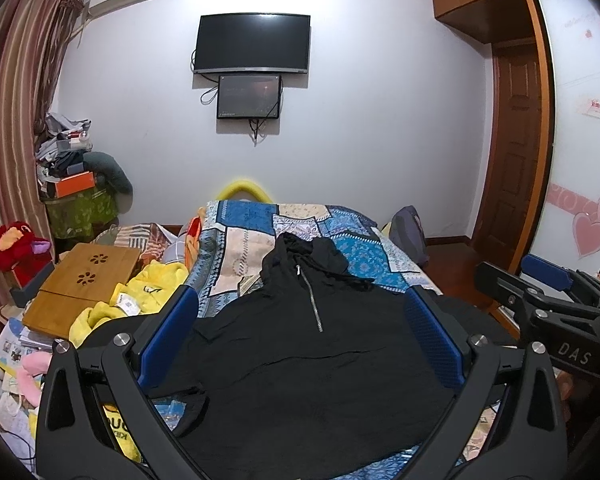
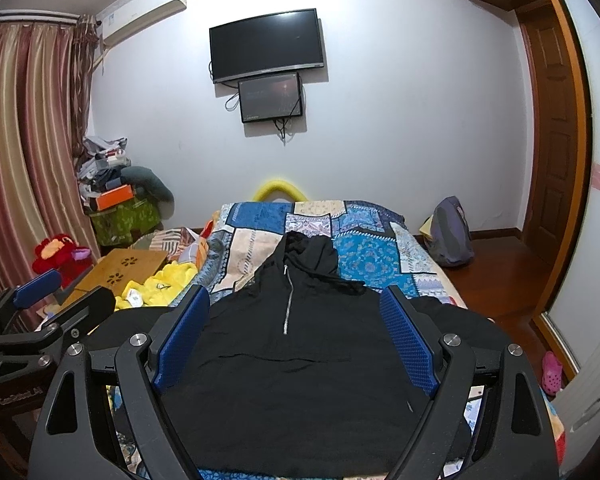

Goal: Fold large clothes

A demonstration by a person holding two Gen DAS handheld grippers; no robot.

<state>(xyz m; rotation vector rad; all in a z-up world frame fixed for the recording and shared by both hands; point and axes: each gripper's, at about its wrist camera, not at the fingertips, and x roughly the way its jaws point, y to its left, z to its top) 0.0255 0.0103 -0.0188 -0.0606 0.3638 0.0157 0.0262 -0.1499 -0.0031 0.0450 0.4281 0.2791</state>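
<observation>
A large black hooded top with a short silver zipper (image 1: 300, 352) lies spread flat, front up, on the patchwork bed cover (image 1: 244, 236), hood pointing away from me. It also shows in the right wrist view (image 2: 296, 352). My left gripper (image 1: 302, 300) is open and empty, held above the top's lower part. My right gripper (image 2: 296, 300) is open and empty, held above the same garment. The right gripper also appears at the right edge of the left wrist view (image 1: 548, 292). The left gripper appears at the left edge of the right wrist view (image 2: 48, 300).
A yellow garment (image 1: 148, 292) and a wooden lap table (image 1: 84, 288) lie left of the bed, with stuffed toys and clutter beyond. A grey backpack (image 2: 450, 232) sits on the floor at the right. Two screens (image 1: 252, 44) hang on the far wall.
</observation>
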